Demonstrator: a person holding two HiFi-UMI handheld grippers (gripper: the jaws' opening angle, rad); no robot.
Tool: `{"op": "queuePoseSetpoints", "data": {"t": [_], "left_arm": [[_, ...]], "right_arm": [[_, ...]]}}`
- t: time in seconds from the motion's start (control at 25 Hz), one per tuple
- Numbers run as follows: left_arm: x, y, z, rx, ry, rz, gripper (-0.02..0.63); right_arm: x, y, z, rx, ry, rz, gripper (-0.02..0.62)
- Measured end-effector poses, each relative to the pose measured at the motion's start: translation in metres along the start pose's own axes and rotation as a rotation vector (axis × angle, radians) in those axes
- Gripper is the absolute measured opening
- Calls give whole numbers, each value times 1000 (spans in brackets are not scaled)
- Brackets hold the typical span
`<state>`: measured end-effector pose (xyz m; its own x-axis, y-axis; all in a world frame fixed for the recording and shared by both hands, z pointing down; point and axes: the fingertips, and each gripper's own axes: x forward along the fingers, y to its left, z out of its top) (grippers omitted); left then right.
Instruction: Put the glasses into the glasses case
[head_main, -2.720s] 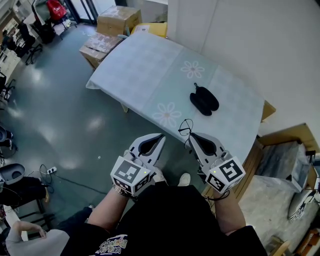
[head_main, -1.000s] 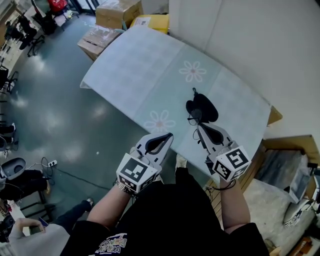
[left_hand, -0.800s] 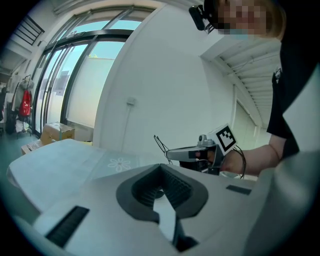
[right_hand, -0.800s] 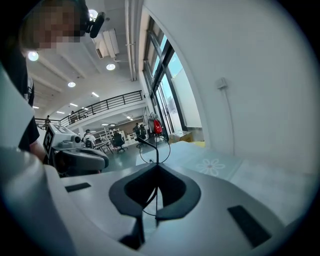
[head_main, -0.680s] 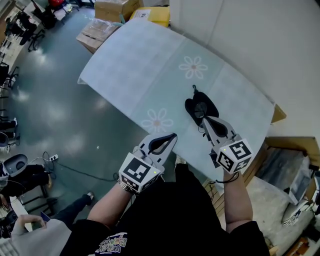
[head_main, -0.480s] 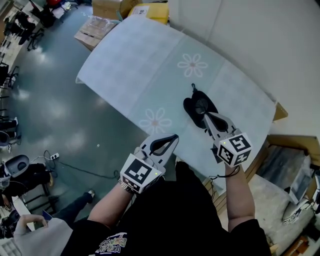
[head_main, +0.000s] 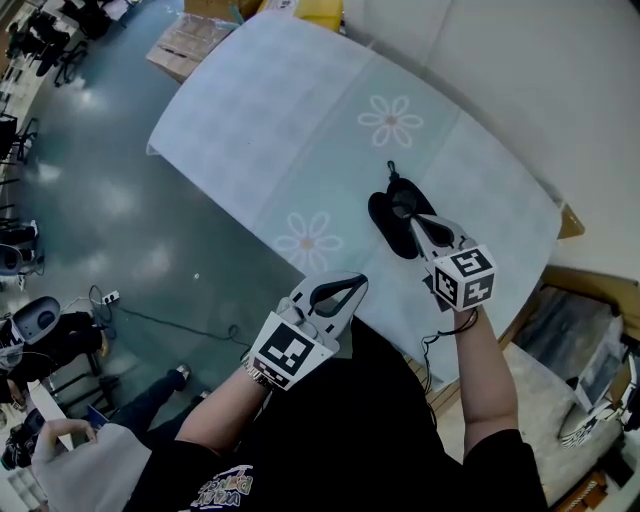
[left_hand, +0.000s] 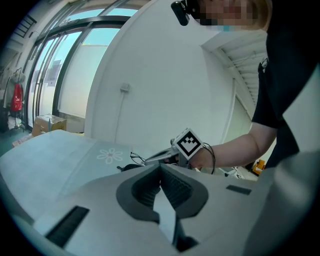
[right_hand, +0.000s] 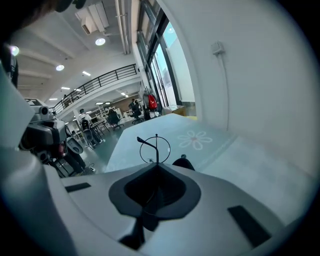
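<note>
1. Right tongs (head_main: 407, 208), pinching the glasses (head_main: 402, 202), have moved from the table's (head_main: 300, 130) near edge to just over the case (head_main: 384, 215).
2. Left tongs (head_main: 358, 283) stay pressed together, empty, off the table edge.

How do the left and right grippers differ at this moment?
The right gripper is shut on the glasses; the left gripper is shut on nothing. The right gripper is held over the black case; the left gripper hangs by the near edge of the table. Both have their jaws together.
</note>
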<state>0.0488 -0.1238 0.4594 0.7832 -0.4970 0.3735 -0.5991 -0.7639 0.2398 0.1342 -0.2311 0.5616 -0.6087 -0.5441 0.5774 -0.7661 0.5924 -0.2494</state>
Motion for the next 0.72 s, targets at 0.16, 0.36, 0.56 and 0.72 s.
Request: {"op": "queuePoseSetpoints", "data": {"t": [0.16,0.36,0.56,0.72], "left_arm": [[4,0,-7,-17,15,-7,28],[5,9,-10,-32,20,4,28],[3,17,-11,-51,15,22,28],[1,22,-13,-62,16,36,28]], "right_arm": [[18,-9,-18,3,85,-15,25],[36,-17,-36,21,171,-31,25],[49,-18,-51,12,261,-23,25],[57,-18,-61,15,318,-22,25]]}}
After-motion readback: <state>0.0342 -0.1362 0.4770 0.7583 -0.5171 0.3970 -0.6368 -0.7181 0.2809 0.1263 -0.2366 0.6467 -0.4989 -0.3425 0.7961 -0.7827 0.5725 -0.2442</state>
